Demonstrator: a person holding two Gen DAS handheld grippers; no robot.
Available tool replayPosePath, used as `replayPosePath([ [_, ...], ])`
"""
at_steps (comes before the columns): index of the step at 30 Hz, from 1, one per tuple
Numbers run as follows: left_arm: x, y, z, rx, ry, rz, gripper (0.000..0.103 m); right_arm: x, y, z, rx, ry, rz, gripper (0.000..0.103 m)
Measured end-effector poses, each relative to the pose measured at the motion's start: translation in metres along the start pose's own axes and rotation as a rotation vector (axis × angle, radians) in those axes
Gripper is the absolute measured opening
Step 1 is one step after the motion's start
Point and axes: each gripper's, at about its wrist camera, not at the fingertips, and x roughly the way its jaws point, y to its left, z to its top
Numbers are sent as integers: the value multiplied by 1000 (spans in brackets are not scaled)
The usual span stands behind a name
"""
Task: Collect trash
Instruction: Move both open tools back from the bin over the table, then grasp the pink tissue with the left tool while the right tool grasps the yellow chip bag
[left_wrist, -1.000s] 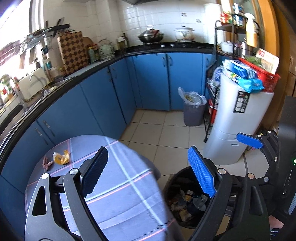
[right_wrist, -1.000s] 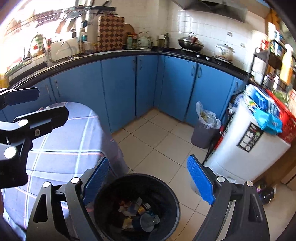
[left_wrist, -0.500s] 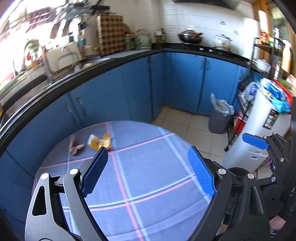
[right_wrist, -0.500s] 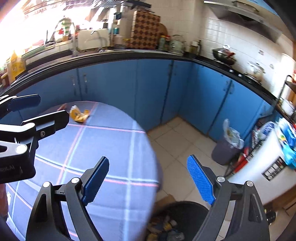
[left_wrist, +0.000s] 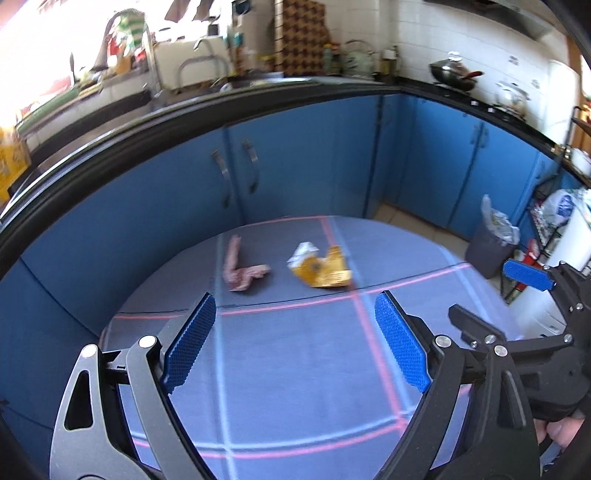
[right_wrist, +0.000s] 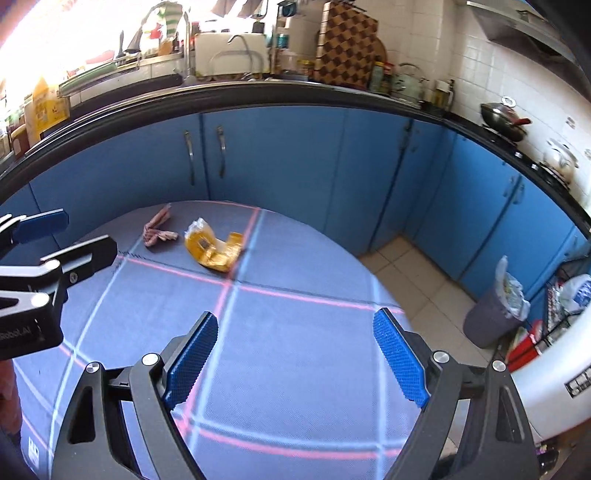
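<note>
A crumpled yellow wrapper (left_wrist: 320, 267) and a pink wrapper (left_wrist: 242, 271) lie at the far side of the round table with the grey-blue checked cloth (left_wrist: 295, 362). They also show in the right wrist view, the yellow wrapper (right_wrist: 214, 249) and the pink wrapper (right_wrist: 157, 232). My left gripper (left_wrist: 295, 339) is open and empty above the cloth, short of both wrappers. My right gripper (right_wrist: 295, 354) is open and empty over the table's near right part. The black trash bin is out of sight.
Blue cabinets (left_wrist: 295, 162) under a black counter curve behind the table. A grey bin with a bag (right_wrist: 493, 317) stands on the tiled floor at the right, next to a white appliance (right_wrist: 554, 387) and a rack.
Both grippers have swung left from the black trash bin to over the table. The bin has left view and the two wrappers are now ahead and closer.
</note>
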Motion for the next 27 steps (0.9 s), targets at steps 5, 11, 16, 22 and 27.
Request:
replayPosePath([
  [5,28,33,-1,-15,25,15,87,36,26,15,-27,22,29,84],
  [11,71,59,2,10,60,23,87,80,58,28,-85,51,46,84],
  [16,104,62,6,58,95,17,86,113,74,34,-114,88,38,84],
  [22,137,63,12,93,132,14,86,134,81,35,-141,92,30,82],
  [27,159,74,16,51,174,-3,87,137,75,37,-137,72,54,67],
])
